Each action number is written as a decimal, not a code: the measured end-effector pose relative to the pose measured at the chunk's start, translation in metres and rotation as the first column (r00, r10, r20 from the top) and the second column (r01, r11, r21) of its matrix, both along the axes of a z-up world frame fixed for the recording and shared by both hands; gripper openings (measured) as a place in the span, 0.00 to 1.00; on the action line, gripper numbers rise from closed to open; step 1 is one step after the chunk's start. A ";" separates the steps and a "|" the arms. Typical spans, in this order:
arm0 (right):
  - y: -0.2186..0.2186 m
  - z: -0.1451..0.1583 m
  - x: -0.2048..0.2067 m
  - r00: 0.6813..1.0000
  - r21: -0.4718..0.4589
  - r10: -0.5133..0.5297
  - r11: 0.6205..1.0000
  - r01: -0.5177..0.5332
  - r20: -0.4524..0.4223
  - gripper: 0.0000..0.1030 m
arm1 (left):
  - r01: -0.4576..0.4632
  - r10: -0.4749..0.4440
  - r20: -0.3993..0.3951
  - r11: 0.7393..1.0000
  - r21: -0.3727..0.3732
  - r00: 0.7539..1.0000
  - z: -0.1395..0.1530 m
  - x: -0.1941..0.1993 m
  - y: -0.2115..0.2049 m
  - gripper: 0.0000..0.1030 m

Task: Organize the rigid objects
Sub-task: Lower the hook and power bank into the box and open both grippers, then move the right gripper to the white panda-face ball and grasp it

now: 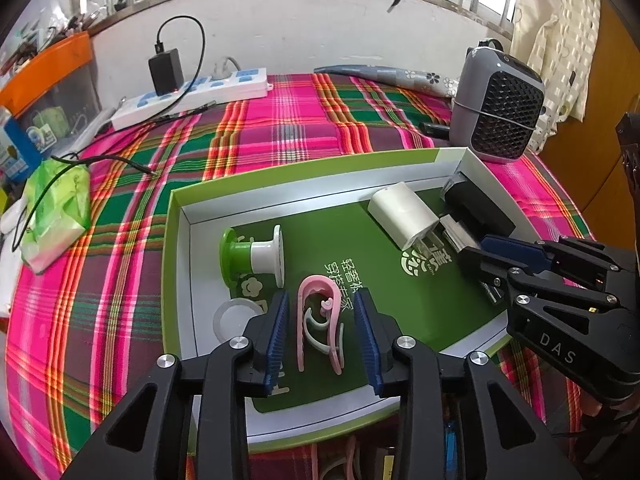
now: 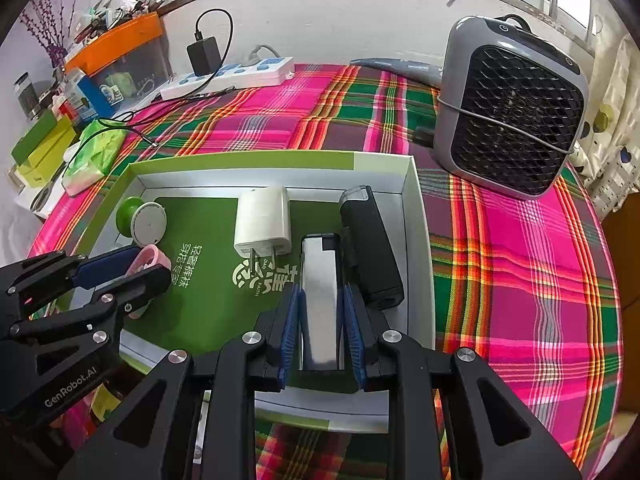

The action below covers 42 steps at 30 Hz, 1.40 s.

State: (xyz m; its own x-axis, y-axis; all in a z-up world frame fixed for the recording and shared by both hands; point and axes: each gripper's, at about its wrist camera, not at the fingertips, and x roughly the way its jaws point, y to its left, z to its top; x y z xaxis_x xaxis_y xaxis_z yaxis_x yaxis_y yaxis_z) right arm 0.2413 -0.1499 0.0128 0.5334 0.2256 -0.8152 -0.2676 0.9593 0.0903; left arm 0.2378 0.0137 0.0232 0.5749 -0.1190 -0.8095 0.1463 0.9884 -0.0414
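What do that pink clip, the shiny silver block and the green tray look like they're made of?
Pink clip: probably moulded plastic, with thin smooth curved strips in matte pastel.
Silver block: seems metal or metal-coated, given its mirror-like reflective face and black end cap; which one I can't tell.
Green tray: looks like printed cardboard, a box lid with thin folded white walls and a glossy green printed floor.

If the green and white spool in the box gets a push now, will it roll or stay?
The green and white spool lies on its side on round flanges, so it will probably roll, curving toward the smaller flange. It looks like hard plastic, likely light and stiff. The box wall beside it should stop it.
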 end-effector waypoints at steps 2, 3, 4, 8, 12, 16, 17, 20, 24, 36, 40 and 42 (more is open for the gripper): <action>0.000 0.000 0.000 1.000 0.003 -0.002 1.000 0.002 0.000 0.24 | -0.002 0.002 -0.001 1.000 0.005 1.000 0.000 -0.001 0.000 0.35; -0.001 0.000 0.000 1.000 0.005 -0.004 1.000 0.004 0.001 0.24 | -0.003 0.003 -0.001 1.000 0.008 1.000 0.000 -0.002 0.000 0.35; -0.001 0.000 0.000 1.000 0.007 -0.006 1.000 0.006 0.001 0.25 | -0.003 0.003 0.000 1.000 0.010 1.000 0.000 -0.002 0.000 0.36; -0.002 0.002 -0.003 1.000 0.008 -0.007 1.000 0.007 0.007 0.31 | -0.007 0.007 0.003 1.000 0.012 1.000 0.001 -0.006 0.001 0.37; -0.002 0.004 -0.008 1.000 0.014 -0.011 1.000 0.011 0.018 0.31 | -0.010 0.010 0.019 1.000 0.006 1.000 0.005 -0.011 0.003 0.37; -0.003 0.007 -0.012 0.999 0.021 -0.014 1.000 0.013 0.028 0.31 | -0.014 0.014 0.034 1.000 0.007 0.999 0.009 -0.017 0.005 0.38; -0.004 0.008 -0.014 0.999 0.024 -0.015 1.000 0.014 0.030 0.31 | -0.016 0.015 0.037 1.000 0.006 0.999 0.011 -0.019 0.005 0.38; -0.002 0.011 -0.018 0.999 0.023 -0.013 1.000 0.012 0.042 0.31 | -0.017 0.017 0.053 1.000 0.003 0.998 0.016 -0.025 0.006 0.38; -0.001 0.017 -0.027 0.998 0.028 -0.011 1.000 0.010 0.058 0.31 | -0.019 0.019 0.072 1.000 -0.002 0.997 0.023 -0.034 0.009 0.38; -0.005 0.029 -0.060 0.995 0.053 -0.012 0.999 0.006 0.100 0.31 | -0.052 0.057 0.107 0.998 -0.045 0.993 0.033 -0.070 0.031 0.38; -0.006 0.028 -0.075 0.994 0.060 -0.007 0.998 0.000 0.106 0.31 | -0.068 0.074 0.109 0.996 -0.062 0.991 0.032 -0.084 0.042 0.38; -0.006 0.028 -0.082 0.994 0.073 -0.003 0.997 -0.005 0.109 0.31 | -0.072 0.079 0.110 0.995 -0.070 0.991 0.031 -0.090 0.047 0.38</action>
